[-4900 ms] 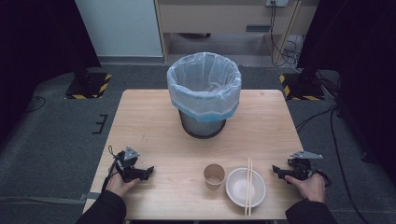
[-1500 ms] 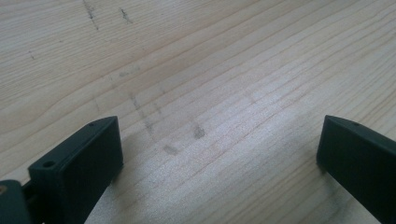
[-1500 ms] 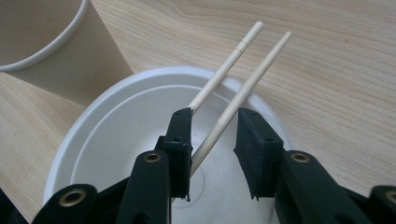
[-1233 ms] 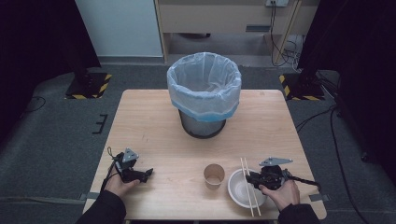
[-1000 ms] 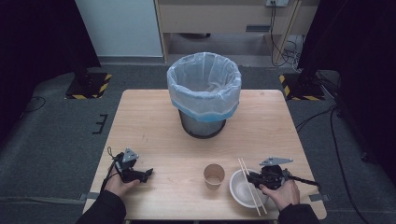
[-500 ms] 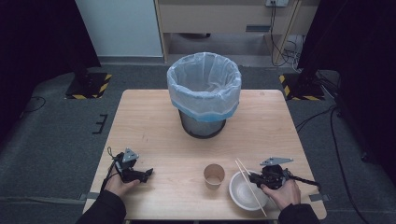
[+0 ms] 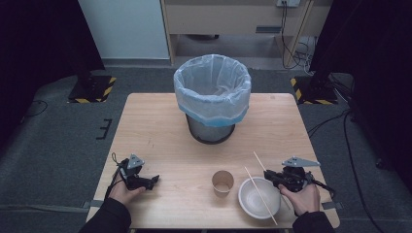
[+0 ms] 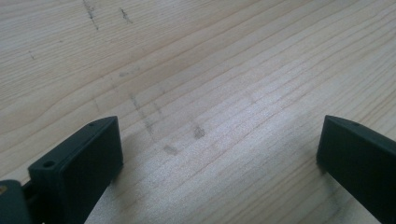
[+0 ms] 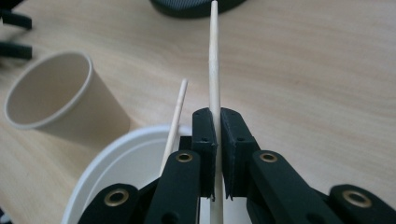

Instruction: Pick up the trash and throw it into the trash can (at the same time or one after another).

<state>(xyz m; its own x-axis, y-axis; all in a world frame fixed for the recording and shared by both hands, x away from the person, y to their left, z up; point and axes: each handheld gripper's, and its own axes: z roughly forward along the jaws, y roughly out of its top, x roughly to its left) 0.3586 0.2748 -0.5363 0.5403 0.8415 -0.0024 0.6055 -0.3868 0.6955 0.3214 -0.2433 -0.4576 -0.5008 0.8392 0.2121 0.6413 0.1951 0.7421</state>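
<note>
My right gripper [image 7: 268,175] [image 9: 218,119] is shut on one wooden chopstick [image 7: 260,161] [image 9: 214,65], which points away from me toward the bin. A second chopstick [image 7: 261,198] [image 9: 175,119] lies slanted across the white bowl [image 7: 248,204] [image 9: 112,161], just left of the jaws. A paper cup [image 7: 223,183] [image 9: 56,95] stands upright left of the bowl. My left gripper [image 7: 153,180] [image 8: 219,140] rests open on the bare wooden table [image 8: 196,79] at the front left, with nothing between its jaws.
A bin [image 7: 212,97] lined with a pale blue bag stands at the table's middle back; its dark base [image 9: 196,6] shows at the top of the right gripper view. Bare wood lies between the left gripper and the cup.
My right gripper has come in from the table's right edge to the bowl and shut on one chopstick. That chopstick's far end has swung left, apart from the other. The left gripper stays put.
</note>
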